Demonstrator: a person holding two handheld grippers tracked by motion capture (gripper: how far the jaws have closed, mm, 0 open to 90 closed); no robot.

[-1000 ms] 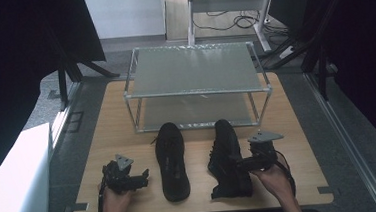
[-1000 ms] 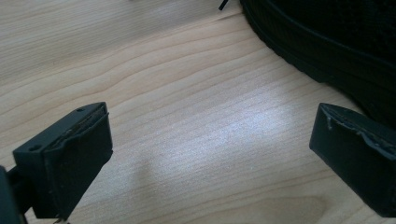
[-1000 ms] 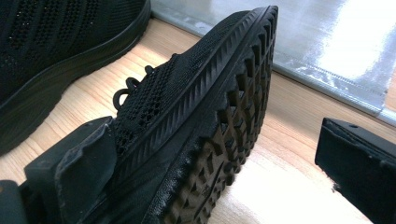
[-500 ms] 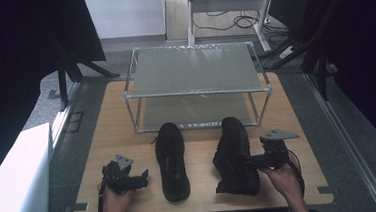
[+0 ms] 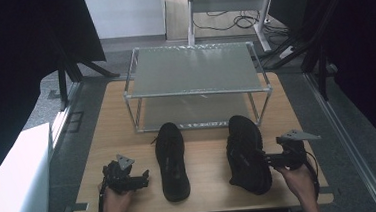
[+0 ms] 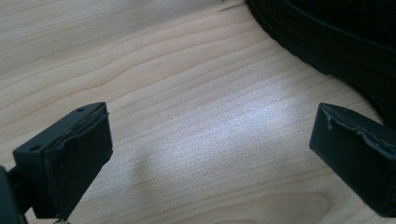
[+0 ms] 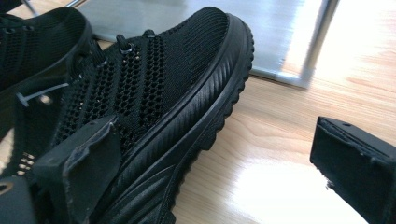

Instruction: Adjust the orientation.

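Black right shoe point(image 5: 248, 153) shifted rightward since, right gripper point(image 5: 270, 159) alongside.

I see a bright table point(image 5: 208, 169) under dark edges. White glare shines on the wood point(image 6: 243, 121) and by the shelf point(image 7: 299, 32). My close jaws look a bit blurry.

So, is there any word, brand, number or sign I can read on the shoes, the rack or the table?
None can be read.
Right shoe: plain black mesh, no logo visible.
Left shoe: no visible mark.
Rack and table: no labels.
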